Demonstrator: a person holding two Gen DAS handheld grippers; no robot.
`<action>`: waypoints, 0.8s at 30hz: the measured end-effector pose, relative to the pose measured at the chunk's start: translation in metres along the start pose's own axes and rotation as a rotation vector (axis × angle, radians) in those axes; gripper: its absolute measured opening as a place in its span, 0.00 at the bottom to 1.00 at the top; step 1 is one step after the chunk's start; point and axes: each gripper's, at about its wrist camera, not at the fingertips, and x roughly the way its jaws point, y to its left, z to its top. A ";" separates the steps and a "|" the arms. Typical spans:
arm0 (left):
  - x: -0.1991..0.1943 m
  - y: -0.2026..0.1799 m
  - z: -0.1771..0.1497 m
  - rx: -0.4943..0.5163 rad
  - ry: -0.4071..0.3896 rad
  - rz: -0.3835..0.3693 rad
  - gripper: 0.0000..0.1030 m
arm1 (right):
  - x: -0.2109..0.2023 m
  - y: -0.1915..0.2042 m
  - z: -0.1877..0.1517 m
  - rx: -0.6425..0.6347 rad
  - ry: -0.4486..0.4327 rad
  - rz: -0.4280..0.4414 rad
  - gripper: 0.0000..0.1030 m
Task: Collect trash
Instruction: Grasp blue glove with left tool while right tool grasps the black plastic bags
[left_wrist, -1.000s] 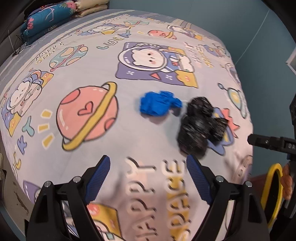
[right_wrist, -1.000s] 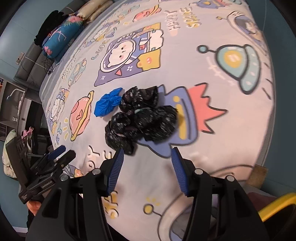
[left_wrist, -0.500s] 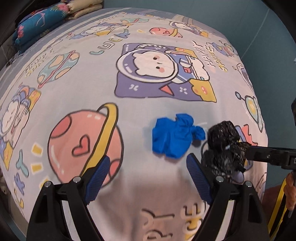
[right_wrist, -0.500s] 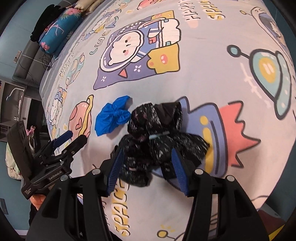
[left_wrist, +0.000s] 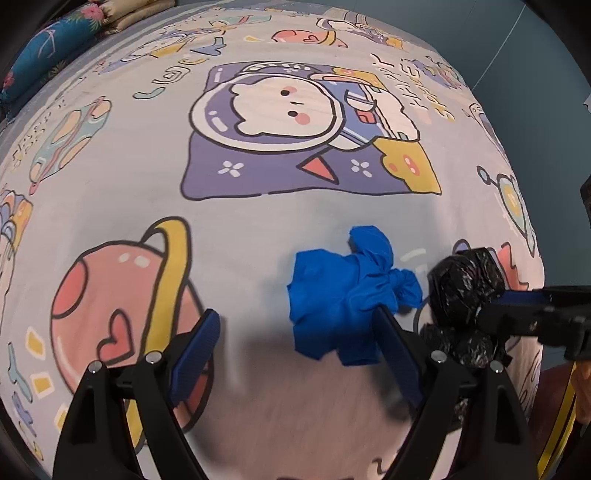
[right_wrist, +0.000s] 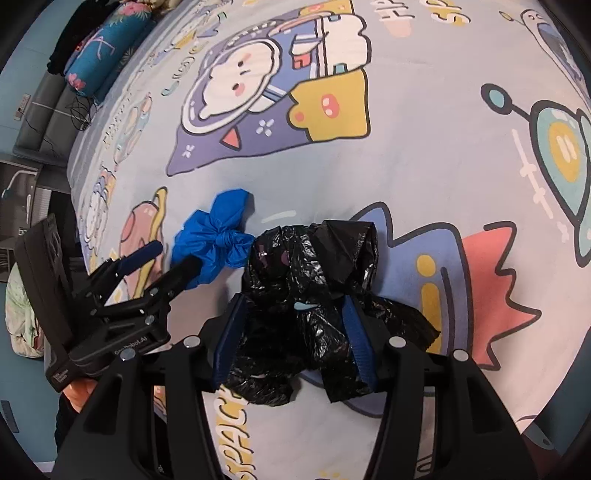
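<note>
Two bags lie on the cartoon-print bedspread (left_wrist: 258, 229), close to its near right corner: a knotted blue bag (left_wrist: 343, 295) and, just right of it, a crumpled black bag (right_wrist: 314, 295), the two touching or nearly so. Bedspread runs wide and bare toward the pillows (left_wrist: 48, 48) at the far left; the right edge drops off beside a blue wall (left_wrist: 535, 74).

Left gripper (left_wrist: 299, 358): jaws wide apart, nothing held; the right finger's pad overlaps the blue bag's near edge, contact unclear, the left finger over the pink planet print.

Right gripper (right_wrist: 291, 336): jaws about half open, straddling the black bag, plastic bulging between both pads; whether they press it I cannot tell.
</note>
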 end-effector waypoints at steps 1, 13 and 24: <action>0.002 -0.001 0.001 0.002 0.000 -0.006 0.78 | 0.003 -0.001 0.000 0.003 0.004 -0.004 0.51; 0.013 -0.011 0.003 0.050 -0.002 -0.108 0.25 | 0.018 0.000 0.001 0.008 0.010 -0.027 0.45; -0.001 -0.006 -0.006 0.042 -0.038 -0.129 0.12 | 0.016 0.012 -0.006 -0.032 -0.007 -0.024 0.21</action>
